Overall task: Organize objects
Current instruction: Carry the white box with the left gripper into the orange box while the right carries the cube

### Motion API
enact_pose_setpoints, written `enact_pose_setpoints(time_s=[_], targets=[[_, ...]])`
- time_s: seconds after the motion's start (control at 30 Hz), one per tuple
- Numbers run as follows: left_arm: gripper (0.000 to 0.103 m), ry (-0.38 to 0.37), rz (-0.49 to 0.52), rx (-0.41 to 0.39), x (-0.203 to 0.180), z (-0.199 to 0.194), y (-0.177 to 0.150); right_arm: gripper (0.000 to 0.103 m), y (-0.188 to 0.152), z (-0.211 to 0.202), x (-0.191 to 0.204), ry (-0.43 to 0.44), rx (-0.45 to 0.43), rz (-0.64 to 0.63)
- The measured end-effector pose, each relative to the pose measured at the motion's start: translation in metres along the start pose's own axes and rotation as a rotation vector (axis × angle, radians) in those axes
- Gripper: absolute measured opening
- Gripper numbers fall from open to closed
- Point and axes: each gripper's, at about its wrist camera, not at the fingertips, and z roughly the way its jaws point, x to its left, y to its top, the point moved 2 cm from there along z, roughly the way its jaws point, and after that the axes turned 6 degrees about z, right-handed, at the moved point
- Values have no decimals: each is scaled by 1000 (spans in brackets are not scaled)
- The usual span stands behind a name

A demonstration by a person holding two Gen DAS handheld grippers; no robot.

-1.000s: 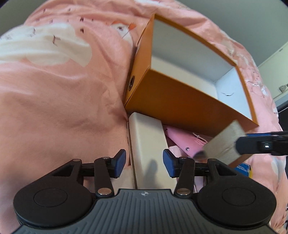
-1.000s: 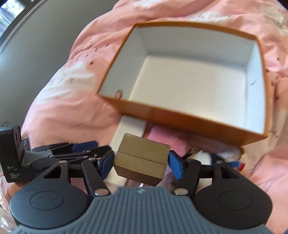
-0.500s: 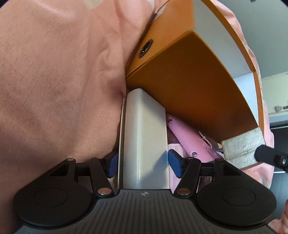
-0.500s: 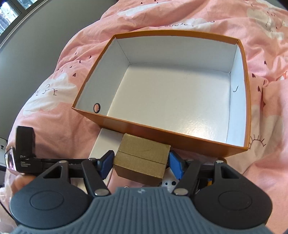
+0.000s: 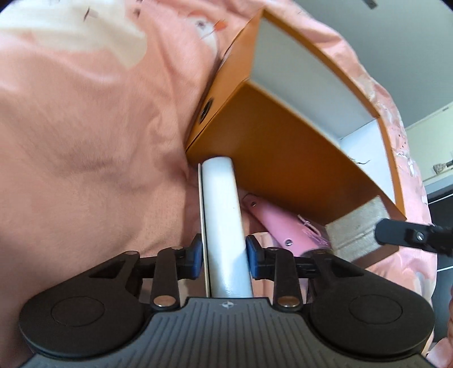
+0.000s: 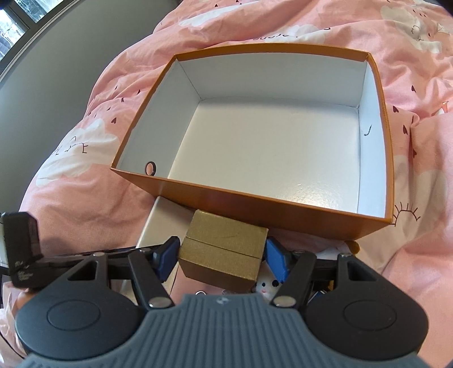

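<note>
An open orange box [image 6: 283,198] with a white inside lies on the pink bedding; it also shows in the left wrist view [image 5: 283,158]. My right gripper [image 6: 222,252] is shut on a small gold box [image 6: 223,249], held just before the orange box's near wall. My left gripper [image 5: 223,254] is shut on a flat white box [image 5: 222,215] that lies against the orange box's near wall. The white box also shows in the right wrist view [image 6: 167,220]. The gold box [image 5: 356,226] and a right finger [image 5: 407,235] show at the right of the left wrist view.
A pink case [image 5: 286,223] lies beside the white box under the orange box's near wall. A small white toy face [image 6: 266,284] peeks below the gold box. Pink patterned bedding [image 6: 85,141] surrounds everything. A grey wall and window [image 6: 17,25] are at far left.
My left gripper has closed its jaws onto the white box. My right gripper has risen with the gold box, so more of the orange box's inside shows.
</note>
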Motion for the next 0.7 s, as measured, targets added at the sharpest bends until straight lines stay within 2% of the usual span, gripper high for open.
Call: enact_pose_setpoints(time_s=[0.17, 0.2, 0.43, 0.7], targets=[[33, 59, 92, -101, -16, -24, -4, 67, -1, -10, 1, 8, -22, -8], [33, 56, 99, -115, -17, -29, 6, 67, 0, -13, 2, 10, -29, -14], [32, 8, 130, -184, -20, -59, 12, 67, 7, -35, 13, 26, -77, -60], [32, -71, 146, -279, -43, -100, 31, 67, 15, -61, 25, 66, -135, -104]])
